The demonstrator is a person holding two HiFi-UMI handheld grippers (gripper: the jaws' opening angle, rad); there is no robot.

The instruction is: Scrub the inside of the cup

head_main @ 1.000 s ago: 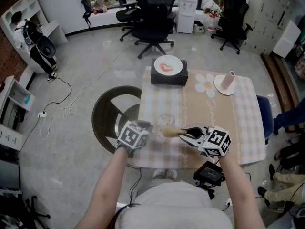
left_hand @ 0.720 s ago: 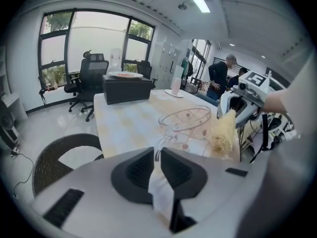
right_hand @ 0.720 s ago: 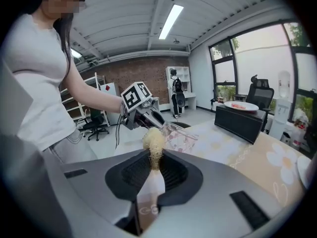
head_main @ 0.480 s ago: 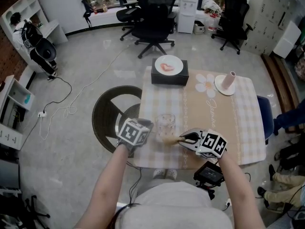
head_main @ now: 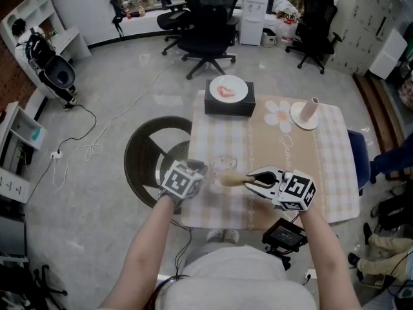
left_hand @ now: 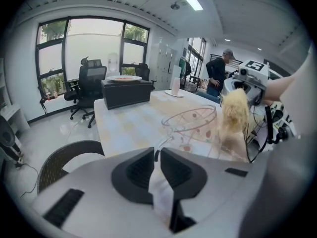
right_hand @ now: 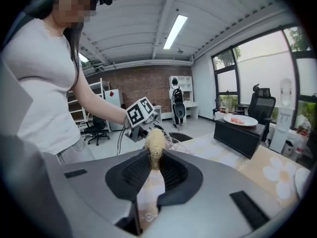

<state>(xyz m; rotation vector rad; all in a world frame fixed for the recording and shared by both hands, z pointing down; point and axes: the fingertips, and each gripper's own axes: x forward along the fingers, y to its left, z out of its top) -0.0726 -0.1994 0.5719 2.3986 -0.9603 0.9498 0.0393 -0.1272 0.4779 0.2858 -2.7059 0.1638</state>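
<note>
While left tool [head_main: 201,172] pinches cup [head_main: 224,165] handle, right tool [head_main: 250,181] — clamped on brush [head_main: 230,180] — has swung back up beside cup rim.

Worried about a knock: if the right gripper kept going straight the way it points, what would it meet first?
The brush in the right gripper leads and would likely meet the glass cup first, held just ahead by the left gripper. Whether the brush is already past the rim is unclear.

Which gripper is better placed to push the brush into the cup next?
Right. The right gripper holds the brush, its fluffy head right beside the cup, while the left gripper is clamped on the cup, likely steadying it.
</note>
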